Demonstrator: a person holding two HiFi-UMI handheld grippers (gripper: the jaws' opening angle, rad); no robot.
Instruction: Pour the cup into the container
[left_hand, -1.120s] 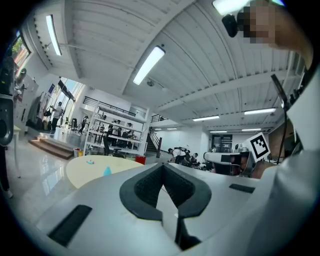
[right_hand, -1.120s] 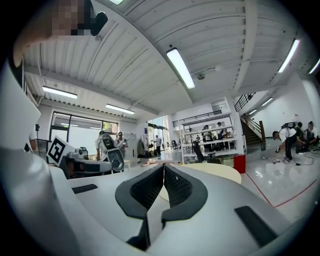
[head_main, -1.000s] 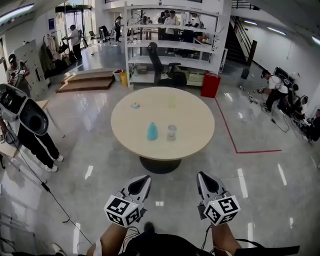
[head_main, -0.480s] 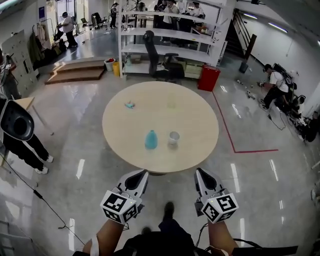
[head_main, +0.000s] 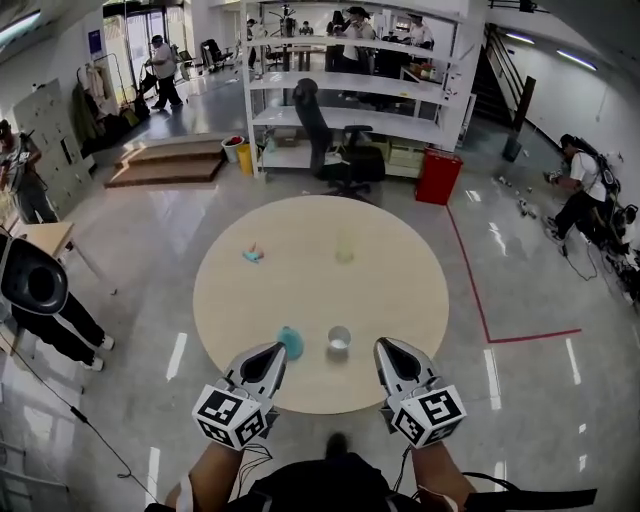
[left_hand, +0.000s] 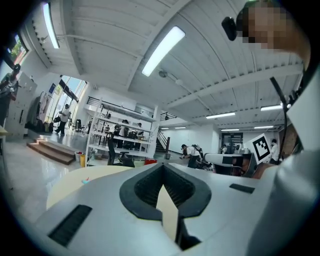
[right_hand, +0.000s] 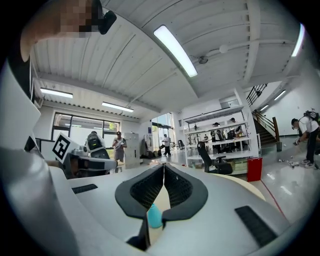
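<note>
A blue cone-shaped vessel (head_main: 290, 342) and a clear cup (head_main: 339, 338) stand side by side near the front edge of the round beige table (head_main: 400, 290). My left gripper (head_main: 274, 349) hovers at the table's near edge, its tip just left of the blue vessel and partly covering it; it is shut and holds nothing. My right gripper (head_main: 384, 345) is shut and empty a little to the right of the clear cup. In the right gripper view the blue vessel (right_hand: 154, 216) shows through the gap under the closed jaws (right_hand: 164, 166). The left gripper view shows closed jaws (left_hand: 163, 167) over the tabletop.
A small teal object (head_main: 253, 254) and a pale translucent cup (head_main: 344, 247) sit on the table's far half. Beyond stand an office chair (head_main: 335, 150), white shelving (head_main: 350, 90) and a red bin (head_main: 438, 177). People stand at the left and right on the glossy floor.
The table and its two vessels have come much closer. Both grippers, which were over the floor short of the table, now reach its near edge. Their jaws stay closed.
</note>
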